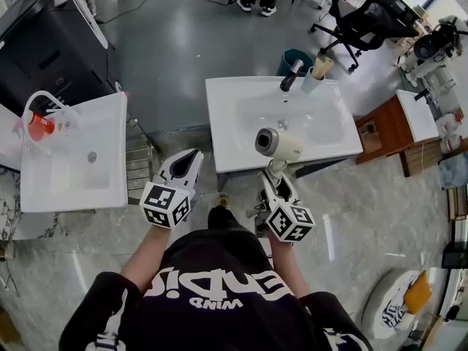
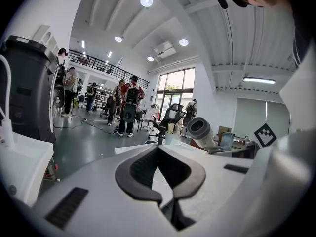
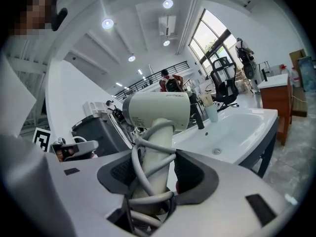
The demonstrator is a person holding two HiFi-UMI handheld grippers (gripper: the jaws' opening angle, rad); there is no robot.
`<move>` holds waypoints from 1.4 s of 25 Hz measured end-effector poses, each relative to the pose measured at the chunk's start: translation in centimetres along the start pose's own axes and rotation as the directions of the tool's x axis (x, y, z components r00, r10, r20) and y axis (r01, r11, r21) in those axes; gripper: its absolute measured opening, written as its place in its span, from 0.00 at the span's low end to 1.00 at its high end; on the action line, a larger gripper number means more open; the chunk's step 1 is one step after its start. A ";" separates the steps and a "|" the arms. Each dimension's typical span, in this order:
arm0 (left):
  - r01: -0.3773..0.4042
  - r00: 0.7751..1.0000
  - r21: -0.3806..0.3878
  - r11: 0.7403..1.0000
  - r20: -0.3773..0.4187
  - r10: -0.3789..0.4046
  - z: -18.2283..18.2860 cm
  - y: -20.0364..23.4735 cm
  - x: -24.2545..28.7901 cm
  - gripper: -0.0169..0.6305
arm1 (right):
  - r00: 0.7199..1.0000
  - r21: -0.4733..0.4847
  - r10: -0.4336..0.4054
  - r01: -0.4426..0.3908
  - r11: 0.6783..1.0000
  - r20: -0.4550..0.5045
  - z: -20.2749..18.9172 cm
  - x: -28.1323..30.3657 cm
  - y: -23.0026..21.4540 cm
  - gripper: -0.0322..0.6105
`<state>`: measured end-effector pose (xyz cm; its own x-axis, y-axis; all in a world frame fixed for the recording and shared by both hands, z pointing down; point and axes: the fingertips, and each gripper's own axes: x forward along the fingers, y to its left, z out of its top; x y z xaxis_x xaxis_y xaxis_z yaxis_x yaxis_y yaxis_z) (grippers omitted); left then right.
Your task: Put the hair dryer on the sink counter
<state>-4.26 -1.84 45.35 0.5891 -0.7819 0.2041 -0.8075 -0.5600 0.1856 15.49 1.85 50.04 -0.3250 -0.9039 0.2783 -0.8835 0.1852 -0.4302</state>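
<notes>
The right gripper [image 1: 275, 180] pinches the hair dryer [image 1: 277, 143] by its cord-wrapped handle, upright at the front edge of the sink worktop [image 1: 223, 126], while the left gripper [image 1: 183, 168] has its jaws pressed together, empty.

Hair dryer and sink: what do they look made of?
The hair dryer looks like cream matte plastic, with a smooth moulded shell; its cord looks like grey rubber. The sink is glossy white, likely ceramic, going by its reflections.
</notes>
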 end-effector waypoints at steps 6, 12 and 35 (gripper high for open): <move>-0.044 0.999 -0.007 0.999 0.003 0.044 1.6 2.0 5.0 0.04 | 0.999 -0.022 0.037 -0.038 0.999 -0.034 2.8 5.2 -2.2 0.41; -0.100 0.995 -0.019 0.995 0.011 0.100 2.7 4.4 8.0 0.04 | 0.994 -0.041 0.076 -0.079 0.996 -0.083 4.3 9.9 -3.2 0.41; -0.043 0.999 -0.014 0.999 -0.034 0.042 3.9 11.5 14.6 0.04 | 0.984 -0.027 0.069 -0.074 0.997 -0.167 3.8 21.2 -1.8 0.41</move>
<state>-5.04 -20.79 46.69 0.5551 -0.7952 0.2440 -0.8315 -0.5222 0.1897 11.49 -19.06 53.44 -0.4365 -0.8120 0.3874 -0.8658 0.2620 -0.4264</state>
